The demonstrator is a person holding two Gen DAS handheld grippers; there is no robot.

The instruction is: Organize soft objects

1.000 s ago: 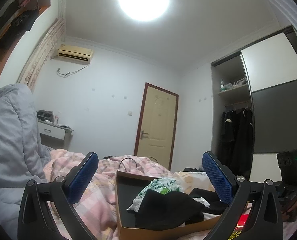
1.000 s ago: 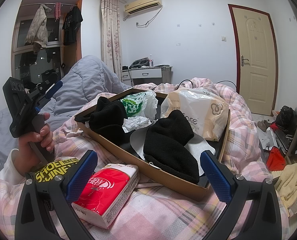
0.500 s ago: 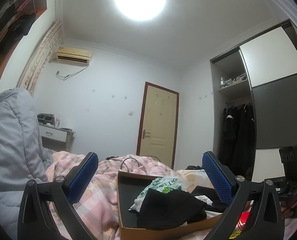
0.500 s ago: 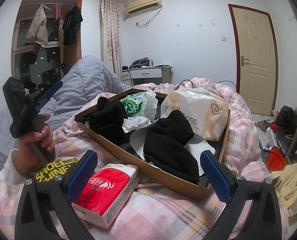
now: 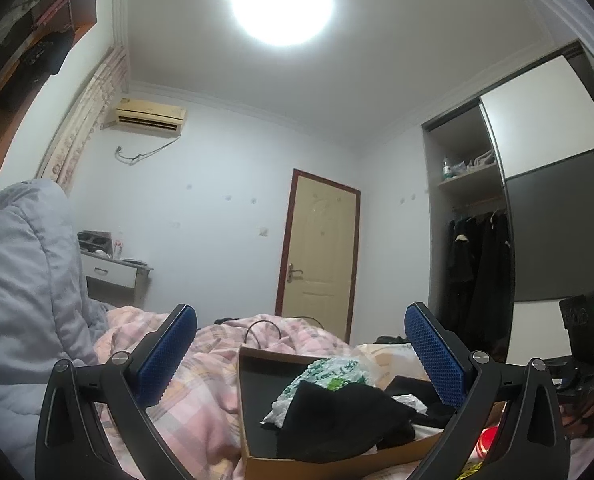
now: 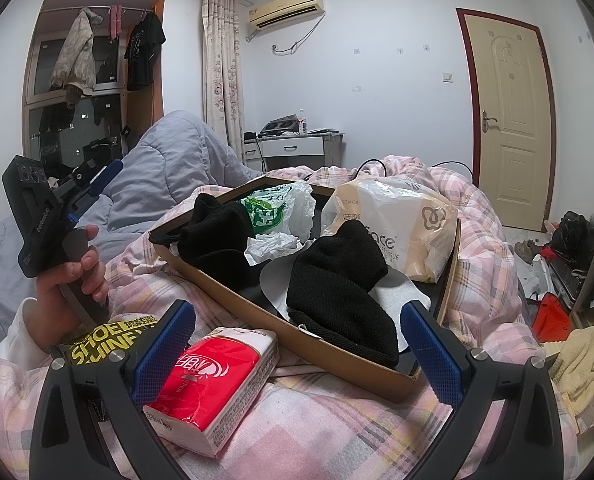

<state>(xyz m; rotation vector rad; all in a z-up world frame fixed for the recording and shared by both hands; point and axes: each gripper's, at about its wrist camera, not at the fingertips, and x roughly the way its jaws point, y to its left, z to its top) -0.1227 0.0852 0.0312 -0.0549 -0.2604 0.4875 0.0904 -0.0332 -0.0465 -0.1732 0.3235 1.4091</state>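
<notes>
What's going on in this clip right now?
A person on a bed with a pink plaid quilt holds two grippers, both open and empty. The right gripper hovers over a red tissue pack beside a cardboard box holding black knit items and plastic bags. The left gripper points toward the room, gripping nothing.

One cardboard box [image 6: 349, 364] lies on the pink checked bedding. Inside it are two black knitted items, one at the far left [image 6: 213, 232] and one nearer the front [image 6: 337, 292]. There are two plastic bags: one white with green print [image 6: 277, 208] and one beige tissue bag [image 6: 401, 220]. One crumpled white paper [image 6: 271, 246] sits between the black pieces. Under them lie pale flat sheets [image 6: 397, 296], perhaps one or two, since most is covered. Outside the box are one red tissue pack [image 6: 213, 384] and one yellow-lettered black packet [image 6: 109, 338]. Two grippers are visible: one right [image 6: 297, 354], one left [image 6: 57, 208].
</notes>
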